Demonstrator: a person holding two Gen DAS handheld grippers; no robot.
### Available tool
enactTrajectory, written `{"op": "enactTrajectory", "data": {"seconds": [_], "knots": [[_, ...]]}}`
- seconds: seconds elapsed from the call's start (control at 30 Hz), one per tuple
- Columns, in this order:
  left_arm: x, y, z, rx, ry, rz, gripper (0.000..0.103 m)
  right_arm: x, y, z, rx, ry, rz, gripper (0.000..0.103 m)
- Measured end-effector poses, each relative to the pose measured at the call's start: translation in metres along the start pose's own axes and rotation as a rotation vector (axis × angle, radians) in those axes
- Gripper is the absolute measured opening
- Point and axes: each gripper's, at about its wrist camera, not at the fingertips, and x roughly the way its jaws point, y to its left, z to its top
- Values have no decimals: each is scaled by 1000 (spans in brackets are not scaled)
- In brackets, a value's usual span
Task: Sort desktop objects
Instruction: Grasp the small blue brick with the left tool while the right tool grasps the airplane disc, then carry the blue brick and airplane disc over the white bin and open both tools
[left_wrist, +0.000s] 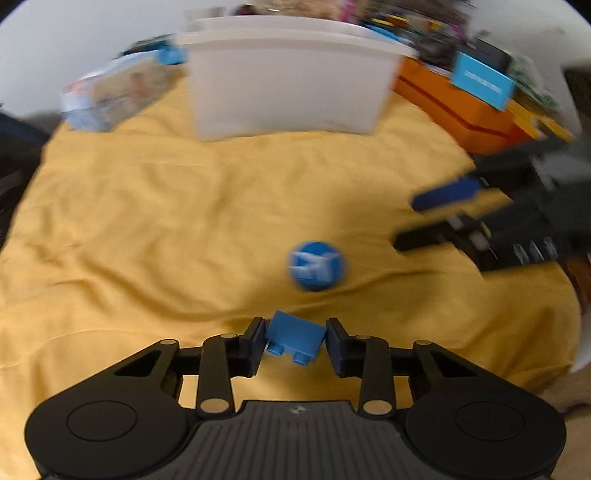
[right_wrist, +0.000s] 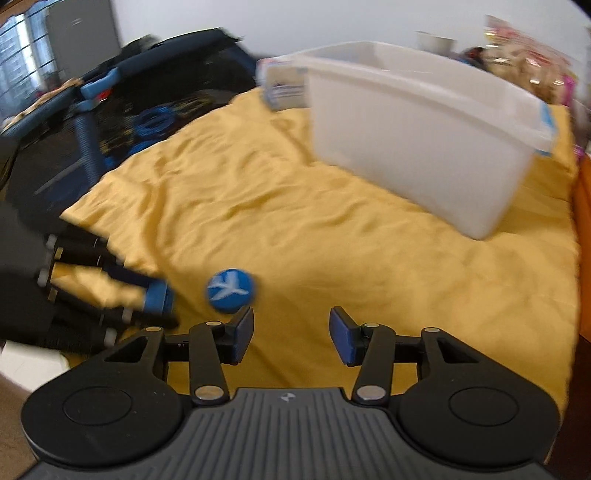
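Between left tool (left_wrist: 295, 341) pads, blue brick (left_wrist: 295, 336)

Yellow cloth (left_wrist: 147, 221) fills the frame centre; orange box (left_wrist: 461, 110) upper right; dark blue bag (right_wrist: 147, 110) upper left.

Yellow cloth (left_wrist: 147, 221), white bin (left_wrist: 288, 92), blue ball (left_wrist: 317, 266)

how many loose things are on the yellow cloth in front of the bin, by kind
Blue toy brick, between the left gripper pads: 1
Blue round disc with a white plane picture, lying free on the yellow cloth: 1
Total: 2
The white bin and the blurred clutter behind it are not counted.
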Motion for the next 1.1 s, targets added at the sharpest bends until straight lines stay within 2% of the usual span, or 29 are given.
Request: {"op": "enactTrajectory", "data": {"seconds": [0.1, 0.23, 0.3, 0.4, 0.47, 0.7, 0.9, 1.1], "knots": [[-4, 23, 2, -37, -8, 31, 39, 15, 17, 5, -42, 7, 46, 50], [-6, 40, 3, -36, -9, 27, 39, 40, 32, 12, -72, 39, 42, 50], [-6, 43, 3, -20, -13, 5, 39, 48, 34, 15, -59, 43, 22, 50], [-2, 44, 4, -5, -16, -35, 39, 58, 36, 15, -56, 66, -14, 42], [1, 45, 5, 5, -23, -58, 39, 57, 36, 15, -59, 72, -28, 42], [7, 47, 32, 45, -76, -137, 39, 41, 7, 15, 103, 54, -153, 42], [-7, 41, 82, 115, -189, -180, 39, 1, -15, 35, 144, -55, -267, 42], [-25, 37, 159, 164, -352, -178, 39, -37, -42, 85, 142, -226, -372, 42]]}}
